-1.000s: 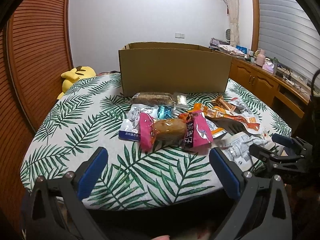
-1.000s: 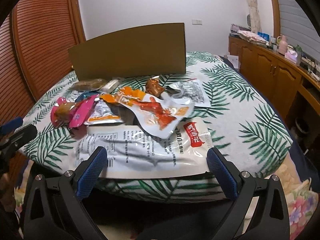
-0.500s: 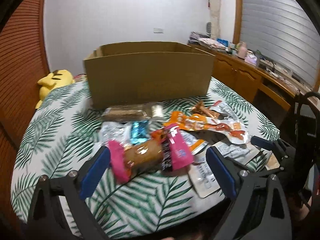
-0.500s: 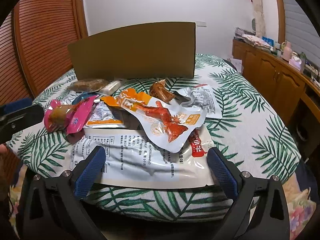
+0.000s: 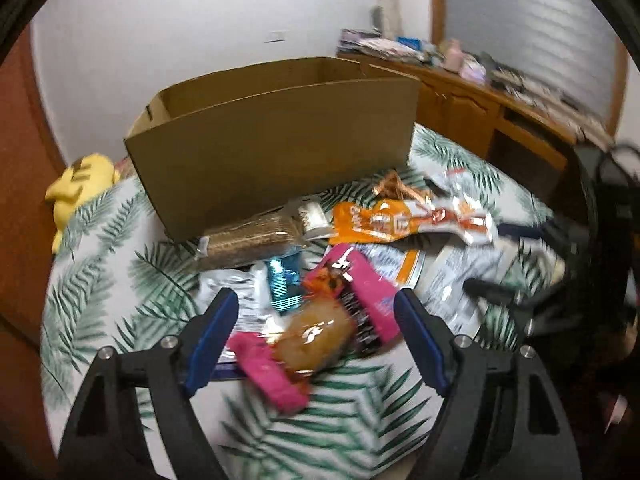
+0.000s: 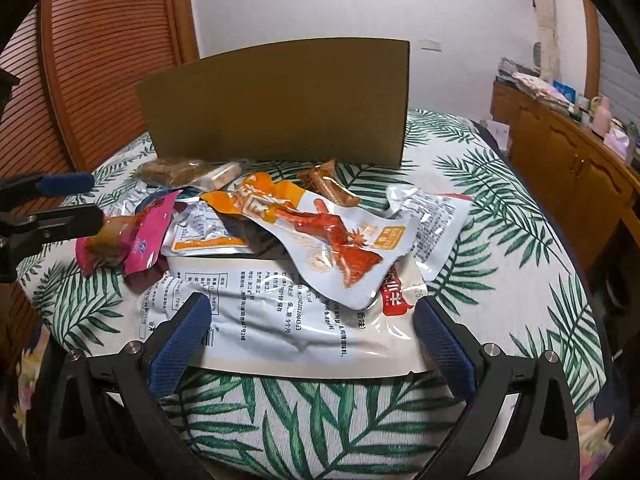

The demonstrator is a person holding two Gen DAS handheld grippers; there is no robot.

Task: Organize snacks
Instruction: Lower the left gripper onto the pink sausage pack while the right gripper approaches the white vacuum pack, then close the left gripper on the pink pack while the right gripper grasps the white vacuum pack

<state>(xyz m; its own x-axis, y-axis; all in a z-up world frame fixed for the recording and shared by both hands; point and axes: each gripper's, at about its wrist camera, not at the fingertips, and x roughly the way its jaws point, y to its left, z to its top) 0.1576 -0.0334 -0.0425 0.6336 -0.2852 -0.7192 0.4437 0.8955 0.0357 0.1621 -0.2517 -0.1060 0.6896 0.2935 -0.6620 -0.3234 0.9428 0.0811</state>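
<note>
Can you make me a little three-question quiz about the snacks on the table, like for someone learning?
1. True or false: the cardboard box stands behind the pile of snacks.
2. Which snack lies between the fingers of the left gripper? A) the pink-wrapped snack B) the orange packet C) the brown bar
3. Fill in: the orange packet with the red picture lies on top of the big ____ packet.

Key: 1 true. 2 A; the left gripper is closing, pads not yet pressing. 3 white.
</note>
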